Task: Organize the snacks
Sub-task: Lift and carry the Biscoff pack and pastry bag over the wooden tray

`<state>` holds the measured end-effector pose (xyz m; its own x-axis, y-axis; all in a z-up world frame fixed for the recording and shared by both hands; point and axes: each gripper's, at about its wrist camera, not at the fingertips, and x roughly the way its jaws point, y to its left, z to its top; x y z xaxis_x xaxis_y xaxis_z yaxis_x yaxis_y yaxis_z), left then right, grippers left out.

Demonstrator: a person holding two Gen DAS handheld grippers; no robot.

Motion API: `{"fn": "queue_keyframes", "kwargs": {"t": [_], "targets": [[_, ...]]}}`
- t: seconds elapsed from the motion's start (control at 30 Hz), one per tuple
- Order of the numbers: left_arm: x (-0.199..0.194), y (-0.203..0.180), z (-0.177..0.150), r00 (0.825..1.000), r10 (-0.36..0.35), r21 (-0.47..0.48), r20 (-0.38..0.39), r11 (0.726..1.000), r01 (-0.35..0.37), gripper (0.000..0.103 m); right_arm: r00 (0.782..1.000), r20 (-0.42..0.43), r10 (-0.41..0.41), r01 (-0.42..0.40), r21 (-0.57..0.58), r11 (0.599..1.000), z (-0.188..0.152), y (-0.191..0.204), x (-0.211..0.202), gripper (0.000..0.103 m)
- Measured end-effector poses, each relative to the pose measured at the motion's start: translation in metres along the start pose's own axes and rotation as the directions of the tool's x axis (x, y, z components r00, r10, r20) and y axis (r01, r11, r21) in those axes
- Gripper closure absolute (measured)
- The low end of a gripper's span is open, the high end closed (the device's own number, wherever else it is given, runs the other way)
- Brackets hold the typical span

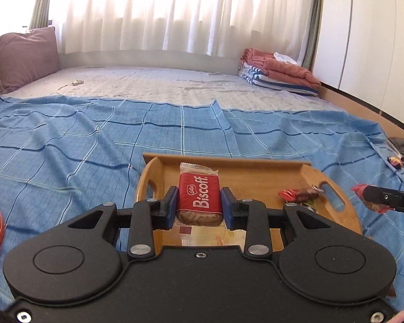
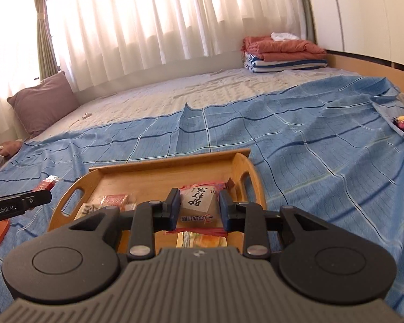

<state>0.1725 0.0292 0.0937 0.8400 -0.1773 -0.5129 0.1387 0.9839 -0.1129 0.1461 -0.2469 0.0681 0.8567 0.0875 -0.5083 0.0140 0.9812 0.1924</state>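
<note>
2 grippers hang above a wooden tray (image 1: pixel 256 180) lying on a blue checked sheet (image 1: pixel 67 148) spread over the bed. Nearest in the left wrist view, the left gripper (image 1: pixel 199 202) has its blue-padded fingers (image 1: pixel 172 202) pressed against a red Biscoff packet (image 1: pixel 199 196), held over the tray. In the right wrist view, the right gripper (image 2: pixel 199 207) has its fingers (image 2: pixel 175 207) clamped on a pale snack packet with black characters (image 2: pixel 199 204), also over the tray. More wrapped snacks lie in the tray, among them a red candy (image 1: pixel 288 194). Farther off, a mauve pillow (image 1: pixel 24 53) leans at the left, folded blankets (image 1: pixel 277 72) sit at the right, and white curtains (image 1: pixel 175 13) hang behind.
</note>
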Motion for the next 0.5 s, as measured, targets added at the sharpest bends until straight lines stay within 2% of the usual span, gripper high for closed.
{"fn": "queue_keyframes", "kwargs": {"t": [0.23,0.5], "targets": [[0.069,0.014,0.038,0.997,0.001,-0.031,-0.079,1.000,-0.003,0.071,0.992,-0.123,-0.004,0.006,0.015,1.000,0.034,-0.004,0.073,0.068],[0.125,0.021,0.045,0.992,-0.027,-0.043,-0.124,0.999,0.022,0.071,0.983,-0.178,-0.045,0.049,0.023,0.999,0.049,-0.007,0.139,0.068]]}}
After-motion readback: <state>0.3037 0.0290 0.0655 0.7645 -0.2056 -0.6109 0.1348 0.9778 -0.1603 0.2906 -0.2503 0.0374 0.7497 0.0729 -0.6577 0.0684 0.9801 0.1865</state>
